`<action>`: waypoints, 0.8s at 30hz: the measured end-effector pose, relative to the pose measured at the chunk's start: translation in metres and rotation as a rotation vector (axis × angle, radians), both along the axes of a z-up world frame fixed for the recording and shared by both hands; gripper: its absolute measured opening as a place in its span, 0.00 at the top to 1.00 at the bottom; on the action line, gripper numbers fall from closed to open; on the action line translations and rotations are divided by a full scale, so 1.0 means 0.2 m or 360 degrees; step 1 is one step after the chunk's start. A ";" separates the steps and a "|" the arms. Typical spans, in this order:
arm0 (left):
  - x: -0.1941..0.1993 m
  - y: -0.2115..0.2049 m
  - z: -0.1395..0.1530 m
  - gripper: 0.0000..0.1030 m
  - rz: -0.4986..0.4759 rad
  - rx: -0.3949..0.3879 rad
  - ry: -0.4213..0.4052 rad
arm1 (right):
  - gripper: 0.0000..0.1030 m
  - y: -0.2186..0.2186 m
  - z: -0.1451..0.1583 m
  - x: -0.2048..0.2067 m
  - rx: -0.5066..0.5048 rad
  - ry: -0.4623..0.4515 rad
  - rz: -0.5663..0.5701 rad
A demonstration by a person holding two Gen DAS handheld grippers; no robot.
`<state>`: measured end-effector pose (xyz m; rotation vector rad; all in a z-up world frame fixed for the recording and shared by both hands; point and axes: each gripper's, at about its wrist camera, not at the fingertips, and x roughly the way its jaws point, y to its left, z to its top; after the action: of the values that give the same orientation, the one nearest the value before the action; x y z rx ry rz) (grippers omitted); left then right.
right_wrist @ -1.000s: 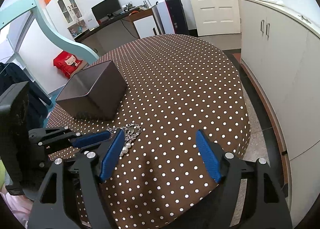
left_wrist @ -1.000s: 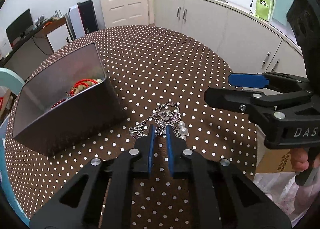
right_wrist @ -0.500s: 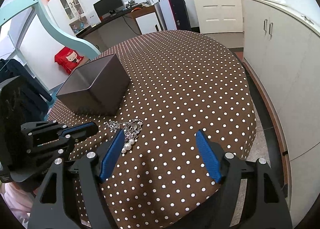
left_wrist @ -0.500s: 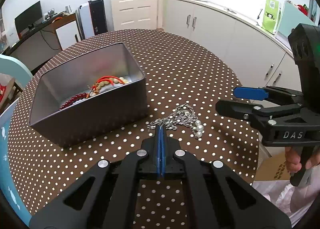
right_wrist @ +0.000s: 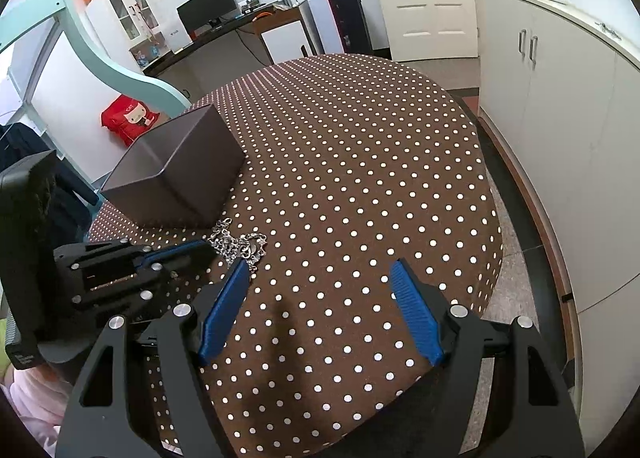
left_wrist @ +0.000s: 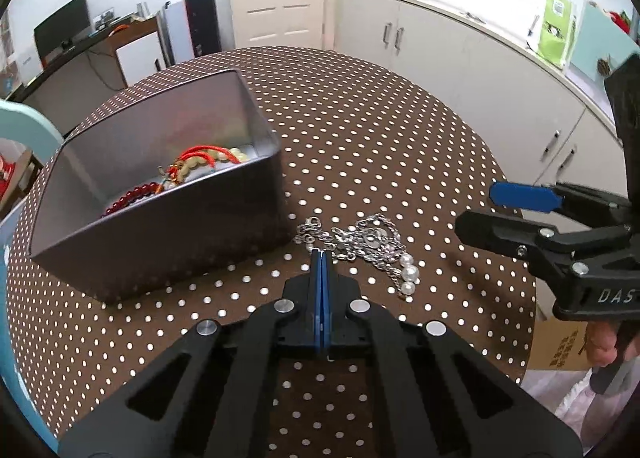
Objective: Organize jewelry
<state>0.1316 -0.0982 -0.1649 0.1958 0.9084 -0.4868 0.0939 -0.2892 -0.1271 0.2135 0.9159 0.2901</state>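
Jaws of the left gripper (left_wrist: pixel 322 254) were pressed together on the near edge of the silver chain necklace (left_wrist: pixel 360 244), which lay on the polka-dot table (left_wrist: pixel 380 130) just beside the metal tin (left_wrist: pixel 160 234) holding red and beaded bracelets (left_wrist: pixel 192 166). Right-wrist view: right gripper (right_wrist: pixel 320 278) was spread wide, gripping nothing, above the table with the necklace (right_wrist: pixel 240 246) near its left finger.

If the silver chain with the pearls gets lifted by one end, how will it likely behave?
The silver chain lies in loose loops, so it would probably hang limp and swing. Its pearls sit at one end and may drag. The left claw, shut at it, likely risks snagging tangled links.
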 end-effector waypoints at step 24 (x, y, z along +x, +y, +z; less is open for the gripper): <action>0.04 -0.10 0.01 0.89 -0.0028 -0.0023 -0.0006 | 0.32 -0.01 -0.01 0.01 -0.0007 0.0020 -0.0013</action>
<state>0.1395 -0.1186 -0.1631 0.1918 0.9001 -0.5089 0.0965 -0.2921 -0.1298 0.2151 0.9278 0.2795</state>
